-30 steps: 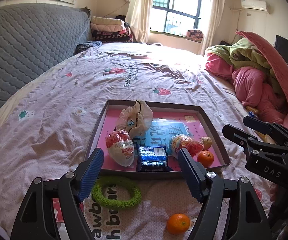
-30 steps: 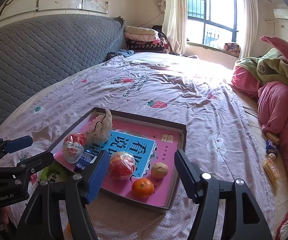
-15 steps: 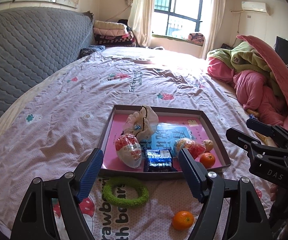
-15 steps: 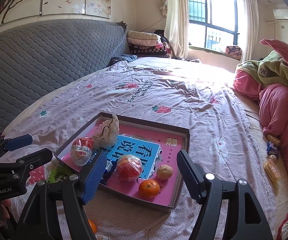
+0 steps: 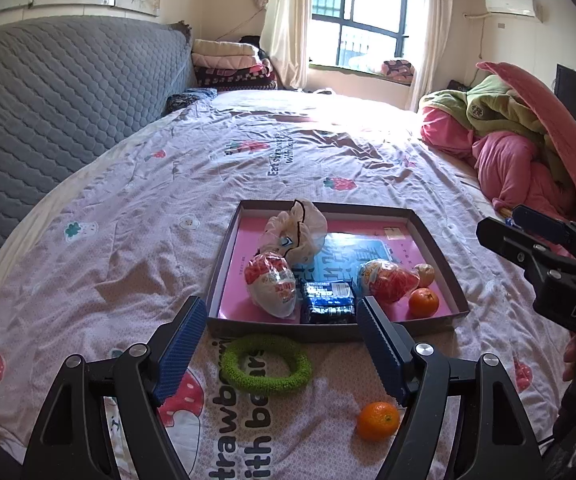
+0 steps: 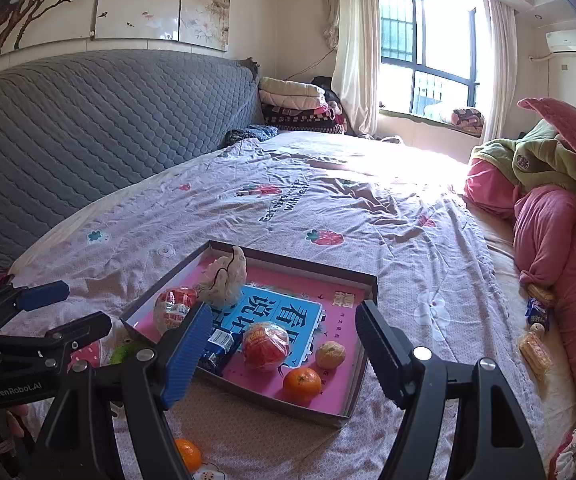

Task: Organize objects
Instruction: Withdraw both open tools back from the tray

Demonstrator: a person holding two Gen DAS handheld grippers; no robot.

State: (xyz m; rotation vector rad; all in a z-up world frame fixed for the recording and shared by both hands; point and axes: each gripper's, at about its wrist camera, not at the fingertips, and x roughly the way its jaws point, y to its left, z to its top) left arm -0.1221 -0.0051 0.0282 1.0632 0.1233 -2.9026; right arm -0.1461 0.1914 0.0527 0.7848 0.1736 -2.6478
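Bed with a pale lilac strawberry-print cotton sheet (image 5: pixel 135 208) carries a shallow brown cardboard tray with a pink floor (image 5: pixel 438 240), a green fuzzy ring (image 5: pixel 265 364) just beside the tray's near wall, a loose orange tangerine (image 5: pixel 378 421) near the ring, and a heap of pink and green quilts (image 5: pixel 520 148) at the right edge.

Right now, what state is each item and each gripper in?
Shallow cardboard tray: on the bed, holding snacks and fruit.
Orange tangerine in tray: near right corner.
Loose orange tangerine: on the sheet, outside.
Green fuzzy ring: on the sheet, outside.
Left gripper: jaws open, empty.
Right gripper: jaws open, empty.
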